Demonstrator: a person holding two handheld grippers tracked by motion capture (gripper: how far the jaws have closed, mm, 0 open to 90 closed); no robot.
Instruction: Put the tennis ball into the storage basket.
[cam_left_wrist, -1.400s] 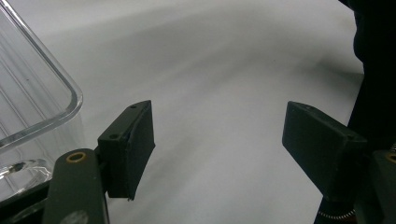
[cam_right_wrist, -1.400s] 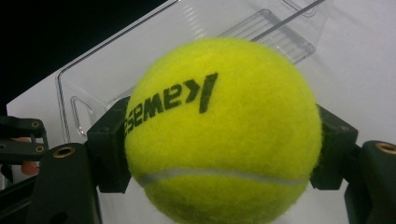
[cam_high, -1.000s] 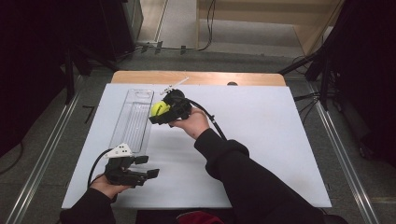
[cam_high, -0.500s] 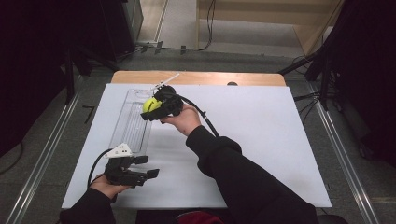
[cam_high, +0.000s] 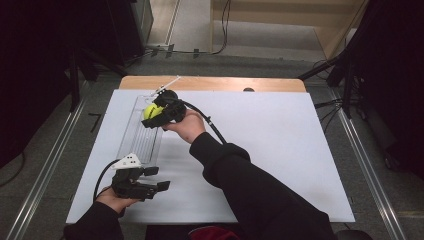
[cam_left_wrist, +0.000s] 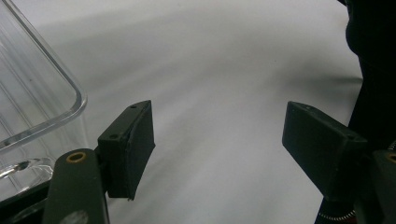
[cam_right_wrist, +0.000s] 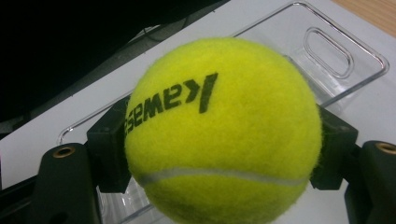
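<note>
Right now the right gripper (cam_high: 154, 114) is clamped on a yellow tennis ball (cam_high: 151, 111). One jaw presses on each side of the ball, and you can see this best in the right gripper view, where the ball (cam_right_wrist: 223, 135) has black letters and a white seam on it. The ball is held up in the air over the far end of a clear plastic tray (cam_high: 139, 142). The tray lies on the left part of the white table (cam_high: 280, 150). Its far end has a slot handle (cam_right_wrist: 328, 49) cut into it.

The left gripper (cam_high: 152, 180) is low at the near left of the table, just beside the near end of the tray. Its jaws are wide apart with nothing between them. In the left gripper view, the rounded corner of the tray (cam_left_wrist: 42, 93) sits next to the left jaw.
</note>
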